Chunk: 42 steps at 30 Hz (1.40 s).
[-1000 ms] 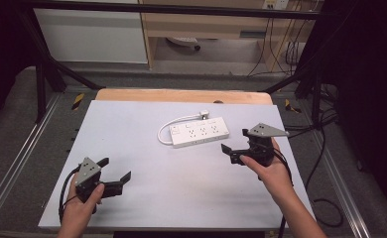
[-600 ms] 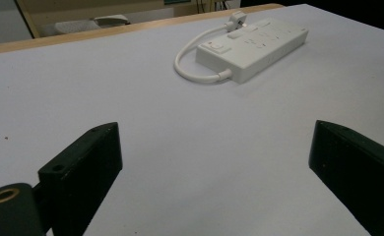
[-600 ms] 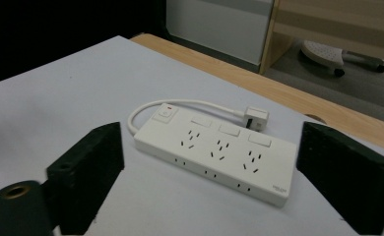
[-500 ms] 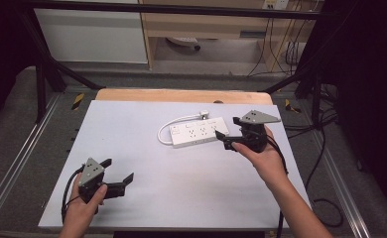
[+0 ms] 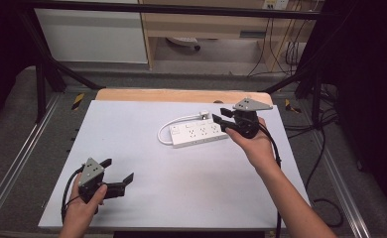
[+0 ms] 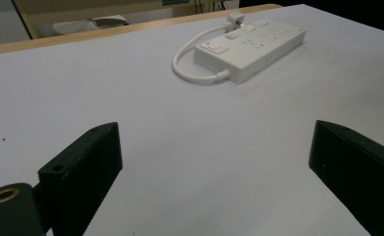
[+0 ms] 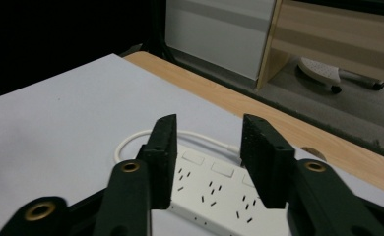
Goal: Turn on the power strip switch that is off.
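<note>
A white power strip (image 5: 196, 134) lies on the white table (image 5: 181, 198), right of the middle. Its short cable loops round to a plug (image 5: 205, 115) beside its far edge. My right gripper (image 5: 219, 116) hovers over the strip's right end. Its jaws have just been closing and still stand apart, with the strip's sockets (image 7: 214, 191) showing in the gap below them and no pad pressing on anything. The plug is hidden in the right gripper view. My left gripper (image 5: 118, 170) rests low at the front left, wide open and holding nothing. The left gripper view has the strip (image 6: 251, 46) far ahead.
A wooden strip (image 5: 181, 95) borders the table's far edge. Metal rails run along both sides, and cables (image 5: 320, 148) trail over the floor on the right. Bare tabletop lies between the two grippers.
My right gripper has moved left and away from the person to the strip's right end, and its jaws have narrowed. The left gripper has stayed put.
</note>
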Motion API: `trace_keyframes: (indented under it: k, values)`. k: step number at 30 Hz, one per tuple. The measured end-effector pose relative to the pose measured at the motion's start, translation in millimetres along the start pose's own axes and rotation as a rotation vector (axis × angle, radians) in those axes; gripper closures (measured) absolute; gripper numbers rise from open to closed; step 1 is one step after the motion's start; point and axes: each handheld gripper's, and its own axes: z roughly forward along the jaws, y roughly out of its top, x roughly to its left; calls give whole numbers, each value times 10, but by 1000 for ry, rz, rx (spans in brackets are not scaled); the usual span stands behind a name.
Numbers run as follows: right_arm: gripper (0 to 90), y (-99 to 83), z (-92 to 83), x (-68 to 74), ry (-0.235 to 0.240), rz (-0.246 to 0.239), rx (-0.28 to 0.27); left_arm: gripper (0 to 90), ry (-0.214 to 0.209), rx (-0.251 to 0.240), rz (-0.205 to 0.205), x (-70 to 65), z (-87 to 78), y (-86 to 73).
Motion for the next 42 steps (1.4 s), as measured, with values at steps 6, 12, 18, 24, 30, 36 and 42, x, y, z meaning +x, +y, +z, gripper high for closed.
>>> trace_keyframes:
  k: [6, 12, 18, 24, 30, 36, 42]
  values:
    - [700, 3, 179, -35, -30, -20, -10, 60, 0, -1, 3, 2, -6, 2]
    - [765, -2, 359, -75, -51, -22, -12, 60, 0, -7, -2, 5, -6, 2]
    - [828, -1, 491, -86, -53, -37, -10, 60, 0, -3, 0, 7, -6, 2]
    - [883, -32, 674, -120, -55, -38, 10, 60, -1, -4, 2, 8, -7, 4]
    - [900, -64, 782, -175, -65, -24, 17, 60, -4, -8, -3, 7, -6, 5]
    - [900, -148, 924, -290, -71, 71, 11, 60, -5, -8, -4, 7, -6, 6]
    - [900, -191, 1037, -317, -90, 83, 29, 60, -6, -4, 0, 12, -2, 6]
